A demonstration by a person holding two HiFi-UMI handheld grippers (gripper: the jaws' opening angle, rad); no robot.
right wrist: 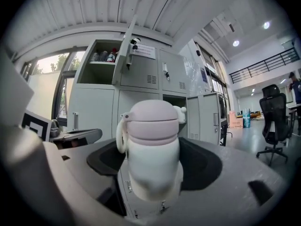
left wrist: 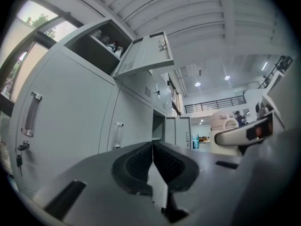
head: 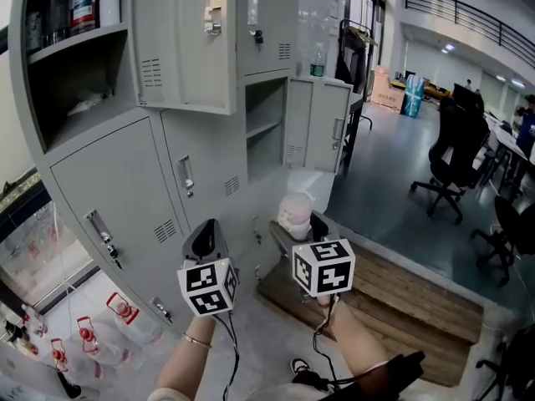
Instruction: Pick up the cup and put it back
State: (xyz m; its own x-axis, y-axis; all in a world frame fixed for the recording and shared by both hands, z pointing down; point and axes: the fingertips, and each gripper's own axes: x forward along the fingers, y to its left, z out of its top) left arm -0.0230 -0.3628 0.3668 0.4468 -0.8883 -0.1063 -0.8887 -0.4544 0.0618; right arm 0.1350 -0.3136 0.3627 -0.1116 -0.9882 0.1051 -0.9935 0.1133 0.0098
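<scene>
Faces a bank of grey lockers (head: 109,182) running from near left to far centre. High at far left, an open door (head: 188,40) juts out beside a shelf of bottles (head: 82,7). Further right, a doorless bay (head: 266,124). Low at near left, clear flasks (head: 121,312) with red labels (hard to tell what they stand in). On the floor at near right, a wooden pallet (head: 418,299). Beyond it, at far right, office chairs (head: 451,153) on a grey floor.

Holds both tools side by side in front of the lockers, roughly level, tips toward the doors, marker cubes toward the camera, forearms reaching in from the near edge. On the left wrist, a thin bracelet (head: 196,339).

With the right gripper (head: 299,224), pinches the cup (head: 294,211) by its white body, a pad pressed on either side. Carries it upright, lilac lid and loop handle on top, clear of the floor and apart from the lockers.

With the left gripper (head: 206,232), grips nothing: pads pressed together at the tips, just left of the cup.
</scene>
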